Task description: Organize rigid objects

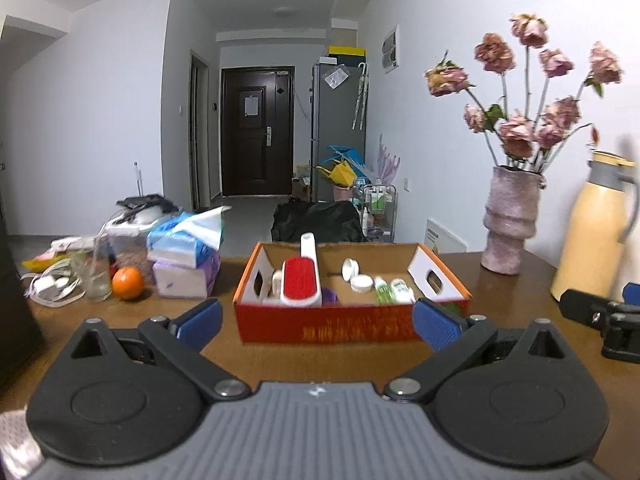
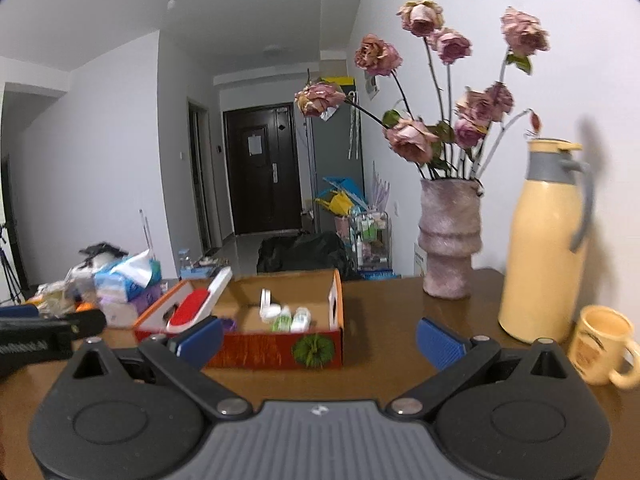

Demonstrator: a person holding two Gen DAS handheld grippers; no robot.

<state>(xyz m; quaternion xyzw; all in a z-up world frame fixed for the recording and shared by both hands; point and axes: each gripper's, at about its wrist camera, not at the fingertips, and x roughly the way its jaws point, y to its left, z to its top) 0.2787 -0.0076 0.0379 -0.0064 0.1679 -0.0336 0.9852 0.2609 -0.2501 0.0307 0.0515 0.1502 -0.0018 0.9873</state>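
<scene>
A red cardboard box (image 1: pixel 320 326) stands on the wooden table in front of my left gripper (image 1: pixel 318 322), which is open and empty. In the box lie a red-and-white lint brush (image 1: pixel 302 280), a white round jar with its lid (image 1: pixel 356 276) and two small green-and-white bottles (image 1: pixel 394 290). The box also shows in the right wrist view (image 2: pixel 276 348), left of centre, with the brush (image 2: pixel 196 304) leaning on its left wall. My right gripper (image 2: pixel 320 340) is open and empty, just right of the box.
Tissue packs (image 1: pixel 186 256), an orange (image 1: pixel 127 283), a glass (image 1: pixel 95 276) and clutter sit at the left. A pink vase of dried roses (image 2: pixel 448 240), a yellow thermos (image 2: pixel 548 248) and a yellow mug (image 2: pixel 600 346) stand at the right. The other gripper shows at each view's edge (image 1: pixel 600 320).
</scene>
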